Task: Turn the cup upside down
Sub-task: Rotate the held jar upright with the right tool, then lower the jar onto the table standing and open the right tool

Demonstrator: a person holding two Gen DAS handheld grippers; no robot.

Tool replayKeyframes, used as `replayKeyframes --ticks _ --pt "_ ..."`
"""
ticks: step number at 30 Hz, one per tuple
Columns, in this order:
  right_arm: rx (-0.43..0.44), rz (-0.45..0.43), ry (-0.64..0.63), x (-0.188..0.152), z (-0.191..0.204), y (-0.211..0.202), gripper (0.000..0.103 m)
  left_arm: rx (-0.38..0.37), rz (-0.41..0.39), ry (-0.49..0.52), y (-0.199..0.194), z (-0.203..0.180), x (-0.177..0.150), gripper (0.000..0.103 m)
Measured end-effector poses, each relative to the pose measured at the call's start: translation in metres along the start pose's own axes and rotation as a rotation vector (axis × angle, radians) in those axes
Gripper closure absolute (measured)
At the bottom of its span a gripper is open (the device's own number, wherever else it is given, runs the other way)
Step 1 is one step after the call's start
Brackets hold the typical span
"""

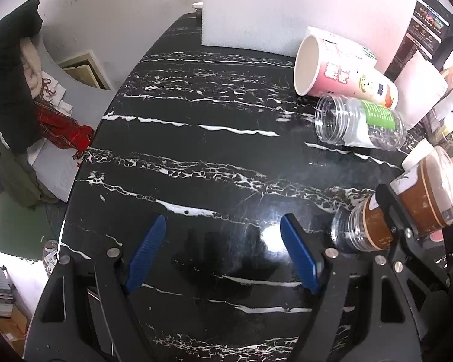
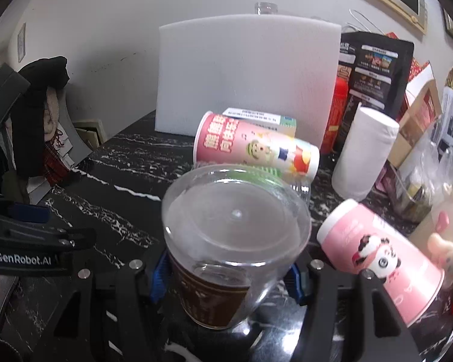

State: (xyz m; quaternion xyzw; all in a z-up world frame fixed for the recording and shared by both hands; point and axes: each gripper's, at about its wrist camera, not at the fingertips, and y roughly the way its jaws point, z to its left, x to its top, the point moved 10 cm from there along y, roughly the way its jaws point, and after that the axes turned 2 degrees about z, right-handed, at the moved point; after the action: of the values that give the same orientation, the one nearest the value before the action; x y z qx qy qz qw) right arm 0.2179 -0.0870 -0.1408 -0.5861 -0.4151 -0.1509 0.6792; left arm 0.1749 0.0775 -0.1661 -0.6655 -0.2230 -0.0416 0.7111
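Note:
My right gripper [image 2: 226,274] is shut on a clear plastic cup with a brown label [image 2: 223,259], its flat base turned toward the camera. In the left wrist view the same cup [image 1: 407,211] is held tilted above the black marble table [image 1: 196,150] at the right, with the right gripper's black finger across it. My left gripper [image 1: 223,235] is open and empty, with blue pads [image 1: 145,253] low over the table's front.
A pink paper cup [image 1: 341,69] and a clear jar with a green label [image 1: 359,123] lie on their sides at the back right. Another pink panda cup [image 2: 380,259] lies at the right. A white foam board [image 2: 247,75], a paper roll [image 2: 365,154] and bags crowd the back.

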Motion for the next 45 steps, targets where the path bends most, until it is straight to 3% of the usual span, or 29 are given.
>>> replayKeyframes --ticks 13,15,18,33,45 --pt "-0.006 0.019 -0.013 -0.013 0.005 -0.006 0.040 0.003 -0.003 -0.001 -0.006 0.002 -0.013 0.025" --pt "-0.006 0.024 -0.014 -0.013 0.005 -0.008 0.032 -0.001 -0.011 -0.001 -0.011 0.003 -0.014 0.025" --pt "-0.010 0.016 -0.008 -0.011 0.005 -0.015 0.029 -0.004 -0.030 -0.001 -0.020 0.002 -0.013 0.025" --pt "-0.057 -0.085 -0.005 0.019 0.001 -0.102 0.023 -0.050 -0.200 0.049 -0.122 -0.008 -0.014 0.025" --pt "-0.074 -0.048 0.100 0.017 -0.014 -0.157 0.023 -0.062 -0.301 0.106 -0.189 -0.018 -0.030 0.022"
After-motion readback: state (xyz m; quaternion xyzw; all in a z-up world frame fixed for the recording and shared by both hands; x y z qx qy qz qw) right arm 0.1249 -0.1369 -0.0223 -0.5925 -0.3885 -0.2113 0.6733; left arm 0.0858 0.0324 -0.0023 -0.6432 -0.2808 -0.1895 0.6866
